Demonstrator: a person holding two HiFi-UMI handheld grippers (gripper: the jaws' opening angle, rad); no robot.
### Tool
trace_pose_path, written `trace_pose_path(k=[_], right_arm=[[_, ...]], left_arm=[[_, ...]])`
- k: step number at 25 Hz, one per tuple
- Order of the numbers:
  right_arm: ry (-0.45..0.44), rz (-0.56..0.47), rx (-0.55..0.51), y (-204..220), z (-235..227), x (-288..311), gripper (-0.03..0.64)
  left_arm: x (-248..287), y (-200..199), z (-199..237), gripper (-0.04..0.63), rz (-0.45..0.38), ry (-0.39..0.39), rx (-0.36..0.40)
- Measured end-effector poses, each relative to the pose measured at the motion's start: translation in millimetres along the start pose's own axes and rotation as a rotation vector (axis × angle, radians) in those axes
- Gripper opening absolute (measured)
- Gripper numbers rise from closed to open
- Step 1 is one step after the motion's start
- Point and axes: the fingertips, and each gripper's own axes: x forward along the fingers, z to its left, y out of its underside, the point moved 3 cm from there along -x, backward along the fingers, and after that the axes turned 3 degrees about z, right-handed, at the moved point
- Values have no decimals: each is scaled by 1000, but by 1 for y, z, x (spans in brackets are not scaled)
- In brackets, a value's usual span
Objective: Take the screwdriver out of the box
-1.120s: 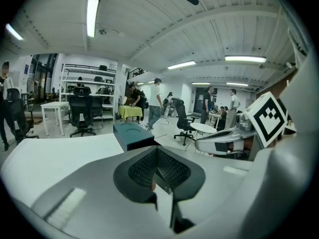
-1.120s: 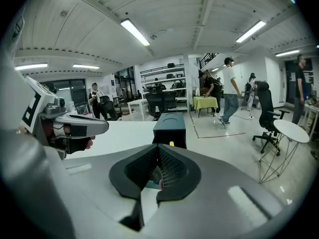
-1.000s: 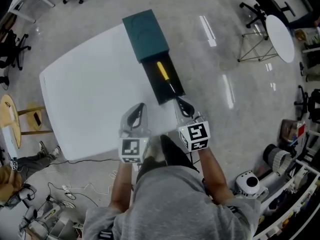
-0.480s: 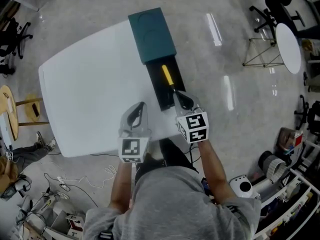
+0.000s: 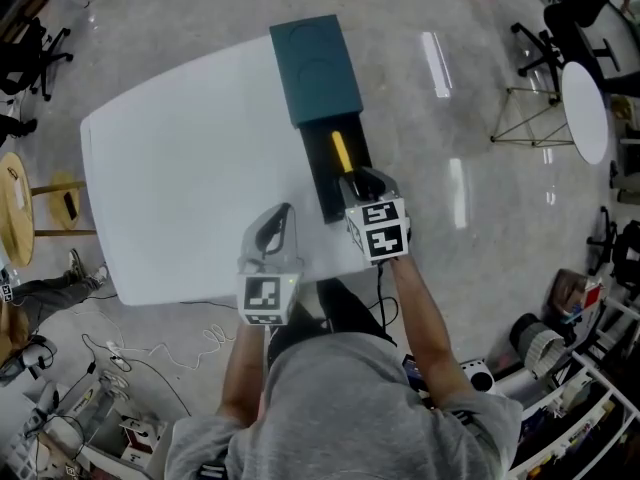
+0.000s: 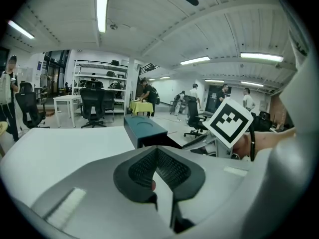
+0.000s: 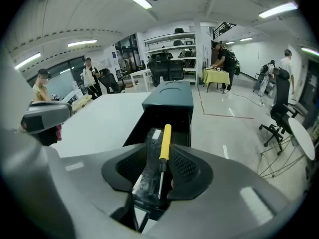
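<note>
The screwdriver (image 7: 164, 142) lies in the box (image 5: 316, 68) at the desk's (image 5: 180, 168) right edge, between my right gripper's (image 7: 158, 154) opening fingers; my left gripper's (image 6: 156, 150) fingers are together.

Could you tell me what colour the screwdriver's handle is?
The screwdriver handle is yellow, clearest in the right gripper view.

Right gripper (image 5: 366, 183): is hanging over the near end of the drawer (image 5: 322, 173), with its jaws opening.
Screwdriver (image 5: 342, 153): is lying in the drawer, its yellow handle just ahead of the right jaws and its shaft running in under them.
Box (image 5: 315, 68): teal, is standing well beyond both jaws with the drawer pulled out.
Left gripper (image 5: 278, 218): is hovering over the white table (image 5: 170, 188), jaws together, with the drawer just beside them.
</note>
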Motion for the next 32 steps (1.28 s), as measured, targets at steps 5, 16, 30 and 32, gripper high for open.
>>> trace_pose_path(k=[5,16,30,32], right_arm=[[28,84,-37,-1,3,18,156],[135,249,-107,5,1,40,141],[188,357,-142,13,-2,48,92],[190,357,-142,12,-3,48,89]], left_arm=[[-2,-1,4,11,-1,-15,-6],[-3,4,10,11,16,-37,-17],[-3,8,18,11,25,-46,-24],[-3,8,19,11,28,-51,-28]])
